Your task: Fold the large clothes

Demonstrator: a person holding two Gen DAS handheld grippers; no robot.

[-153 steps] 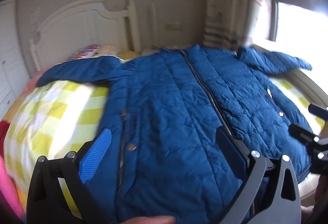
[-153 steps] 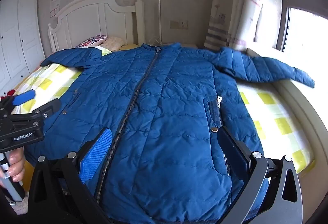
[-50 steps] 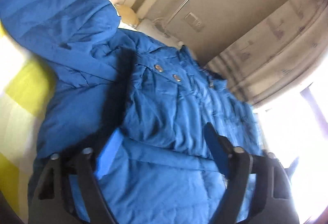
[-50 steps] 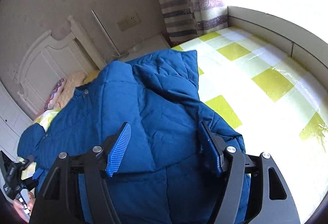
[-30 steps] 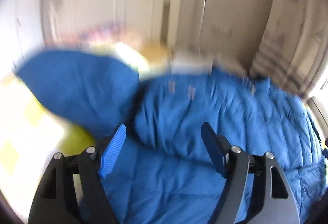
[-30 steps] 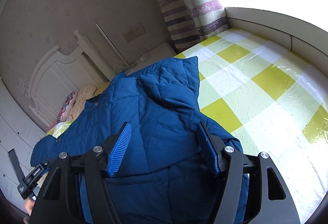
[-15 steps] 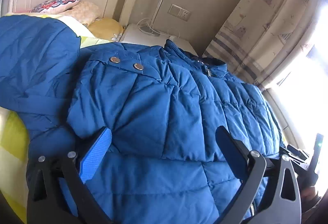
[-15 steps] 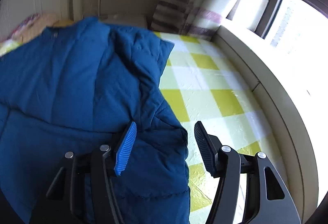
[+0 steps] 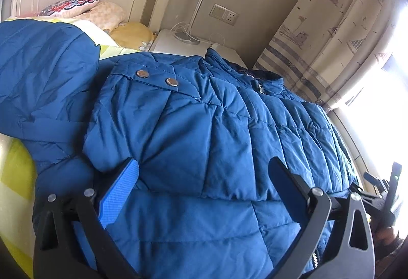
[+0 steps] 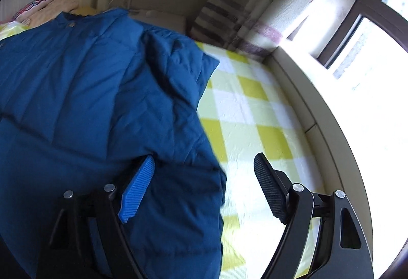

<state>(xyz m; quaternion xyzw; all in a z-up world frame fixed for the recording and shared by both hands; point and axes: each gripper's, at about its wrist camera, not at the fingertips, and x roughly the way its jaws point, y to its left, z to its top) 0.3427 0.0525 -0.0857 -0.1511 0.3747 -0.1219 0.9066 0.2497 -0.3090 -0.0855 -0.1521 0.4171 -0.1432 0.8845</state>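
The left gripper [image 9: 204,177] is held wide apart above the blue quilted jacket [image 9: 204,125], with nothing between its fingers. The right gripper [image 10: 204,177] is likewise spread wide and empty, straddling the jacket's right edge: the blue pad [image 10: 137,192] is over fabric, the black pad [image 10: 270,192] over the bare yellow-checked bedspread [image 10: 255,113]. The jacket is laid on the bed with both sleeves turned inward over the body. Open bedspread is seen from 12 to 3 o'clock of the right gripper, bounded by the window ledge [image 10: 318,113]. Half a second earlier the right gripper was set more to the left, so less open bedspread was seen between its fingers; the left wrist view is almost unchanged.

Only in the left wrist view are shown the two snap buttons [image 9: 156,77] on the folded sleeve, the collar zipper [image 9: 260,88], the nightstand [image 9: 183,46] at 12 o'clock, and the other gripper at 3 o'clock. Only in the right wrist view are the window [image 10: 369,49] and the jacket's right border seen.
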